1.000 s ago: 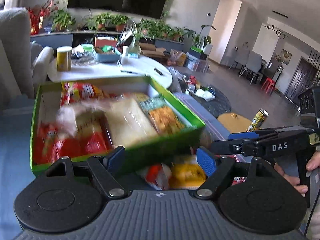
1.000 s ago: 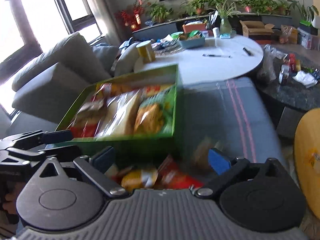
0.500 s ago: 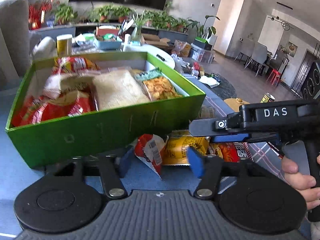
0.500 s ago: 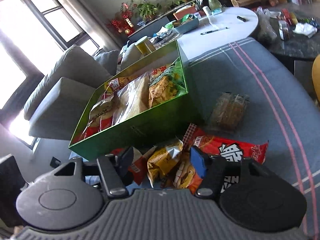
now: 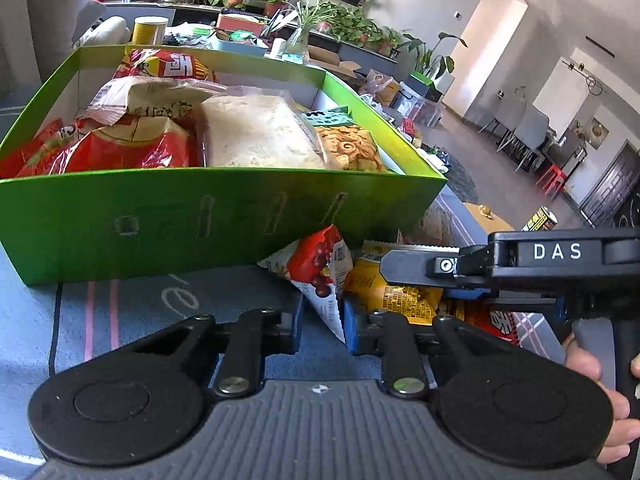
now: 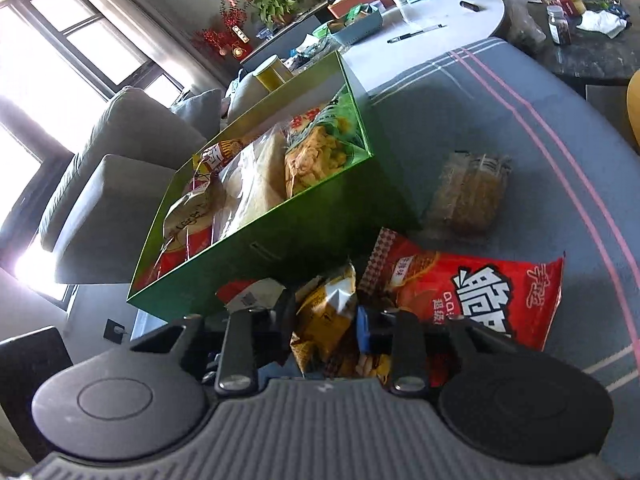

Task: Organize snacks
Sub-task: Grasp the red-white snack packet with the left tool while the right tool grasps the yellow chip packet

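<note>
A green box (image 5: 160, 220) full of snack bags stands on a grey-blue cloth (image 5: 160, 300). Loose packets lie in front of it. My left gripper (image 5: 322, 320) is shut on the edge of a red-and-white snack packet (image 5: 320, 264) that leans on the box wall. My right gripper (image 6: 326, 324) is closing its jaws on a crumpled yellow snack packet (image 6: 328, 308), and its pads touch both sides. In the left wrist view this yellow packet (image 5: 384, 284) lies under the right gripper, which comes in from the right.
A big red bag (image 6: 472, 292) lies right of the yellow packet, with a clear packet of biscuits (image 6: 468, 196) beyond it. Behind the green box (image 6: 280, 248) are a white round table (image 6: 440, 12), a yellow canister (image 6: 272, 74) and a grey sofa (image 6: 120, 152). A hand (image 5: 584, 364) holds the right gripper.
Both grippers sank toward the packets in front of the box. The left jaws closed onto the red-and-white packet. The right jaws narrowed around the yellow packet.
</note>
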Action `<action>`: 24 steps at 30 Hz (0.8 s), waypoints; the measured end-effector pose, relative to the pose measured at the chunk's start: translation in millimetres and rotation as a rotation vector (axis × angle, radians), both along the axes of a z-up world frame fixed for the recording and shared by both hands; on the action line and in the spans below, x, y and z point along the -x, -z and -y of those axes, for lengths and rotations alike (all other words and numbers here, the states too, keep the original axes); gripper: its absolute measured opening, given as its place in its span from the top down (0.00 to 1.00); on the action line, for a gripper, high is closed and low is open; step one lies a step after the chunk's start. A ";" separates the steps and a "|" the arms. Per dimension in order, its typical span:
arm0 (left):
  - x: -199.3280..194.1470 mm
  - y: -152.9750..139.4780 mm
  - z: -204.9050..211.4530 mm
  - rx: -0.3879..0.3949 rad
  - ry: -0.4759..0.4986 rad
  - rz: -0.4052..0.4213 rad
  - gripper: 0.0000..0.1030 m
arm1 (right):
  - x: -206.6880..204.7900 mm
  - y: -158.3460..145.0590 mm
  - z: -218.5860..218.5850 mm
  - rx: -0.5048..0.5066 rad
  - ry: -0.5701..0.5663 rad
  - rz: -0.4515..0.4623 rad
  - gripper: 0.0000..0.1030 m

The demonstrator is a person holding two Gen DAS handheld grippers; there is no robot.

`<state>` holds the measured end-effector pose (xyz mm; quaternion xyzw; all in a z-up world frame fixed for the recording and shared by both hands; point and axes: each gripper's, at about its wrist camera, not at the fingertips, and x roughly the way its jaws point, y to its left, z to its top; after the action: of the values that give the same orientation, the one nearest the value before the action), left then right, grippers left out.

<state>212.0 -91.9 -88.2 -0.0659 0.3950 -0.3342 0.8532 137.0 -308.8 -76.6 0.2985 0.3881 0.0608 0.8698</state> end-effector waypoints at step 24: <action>33.3 -36.4 -6.4 -0.015 -0.027 0.121 0.86 | 36.6 -51.9 -8.0 0.056 0.035 0.147 0.28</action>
<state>178.7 -85.5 -51.7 -0.0446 0.3441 -0.3230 0.8805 100.4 -300.8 -24.7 0.2754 0.3197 0.0565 0.9049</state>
